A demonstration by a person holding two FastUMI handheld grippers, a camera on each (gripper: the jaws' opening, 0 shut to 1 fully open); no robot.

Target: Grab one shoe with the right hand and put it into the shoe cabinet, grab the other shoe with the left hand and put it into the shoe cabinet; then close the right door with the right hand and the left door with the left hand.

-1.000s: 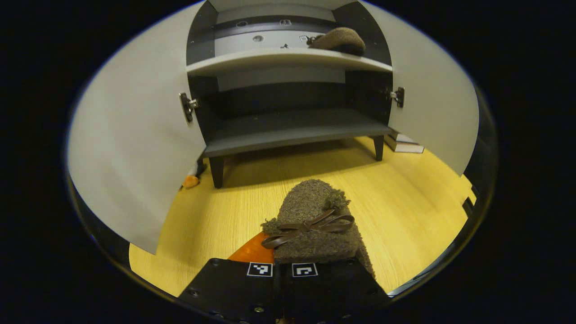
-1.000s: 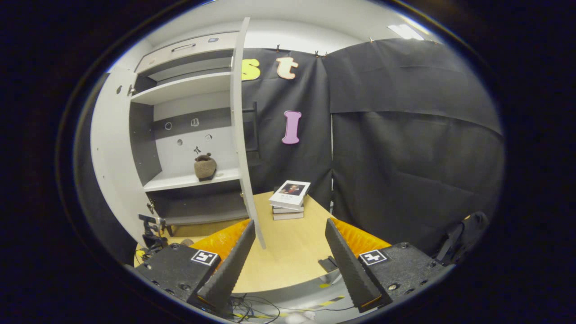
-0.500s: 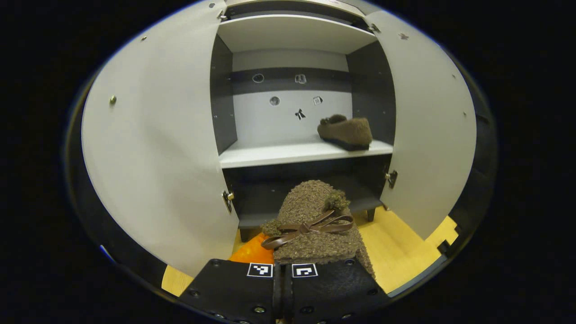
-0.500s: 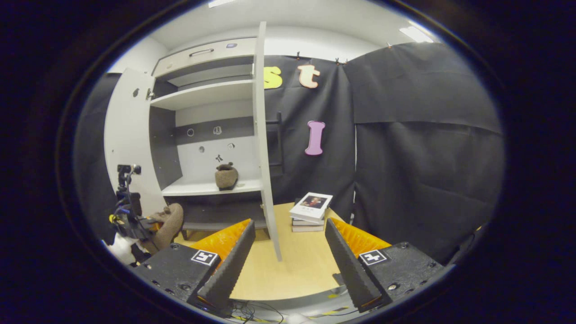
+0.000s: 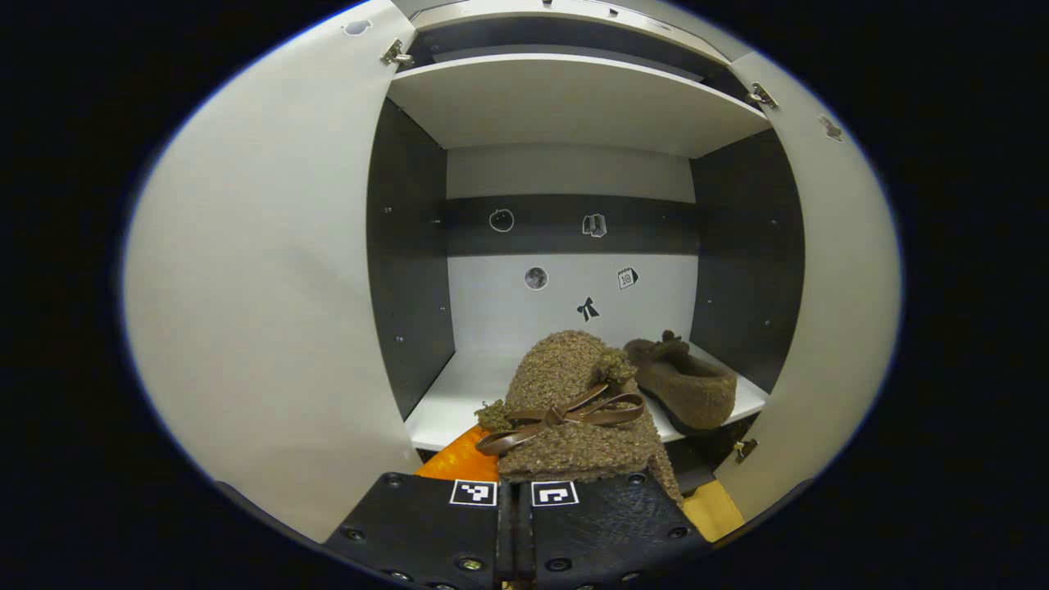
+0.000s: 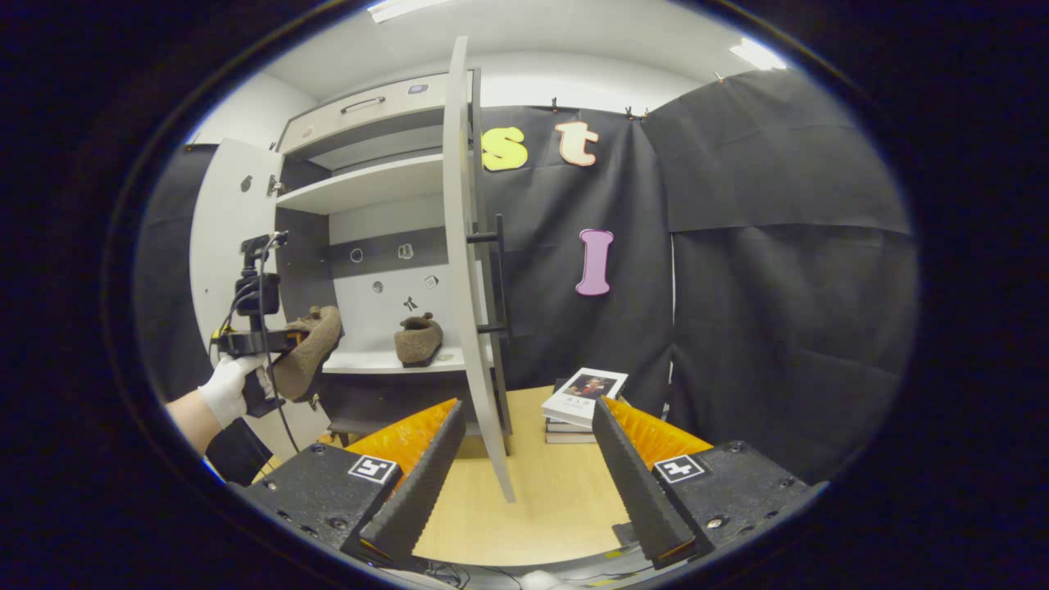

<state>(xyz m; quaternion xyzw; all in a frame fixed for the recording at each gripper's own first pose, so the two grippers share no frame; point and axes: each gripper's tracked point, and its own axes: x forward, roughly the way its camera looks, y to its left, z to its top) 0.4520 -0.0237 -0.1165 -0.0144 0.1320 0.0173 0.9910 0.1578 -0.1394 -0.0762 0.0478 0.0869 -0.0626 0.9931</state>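
1. The shoe cabinet (image 5: 574,98) is being shown with both doors swung wide: the left door (image 5: 270,311) and the right door (image 5: 828,311) are flanking the opening, and nothing is standing between the held shoe and the pale shelf (image 5: 459,393).
2. A fuzzy brown shoe (image 5: 574,410) with a glossy ribbon bow is being clamped between the closed fingers of the left gripper (image 5: 515,500), toe pointing into the cabinet at shelf level.
3. The other shoe (image 5: 688,389), of the same nubby fabric, is lying on that shelf toward its right end, near the dark side wall.
4. Small stickers (image 5: 588,309) are dotting the flat back panel.
5. In the right gripper view, the left gripper is being seen from the side, held by a white-gloved hand (image 6: 225,385), with the shoe just in front of the shelf edge.
6. That view is also taking in a stack of books (image 6: 583,401) on the light wooden floor (image 6: 533,500) beside the right door's edge and its dark bar handle (image 6: 496,279).
7. The right gripper (image 6: 524,483) is being held back from the cabinet, its ridged wedge-shaped fingers spread apart around nothing.
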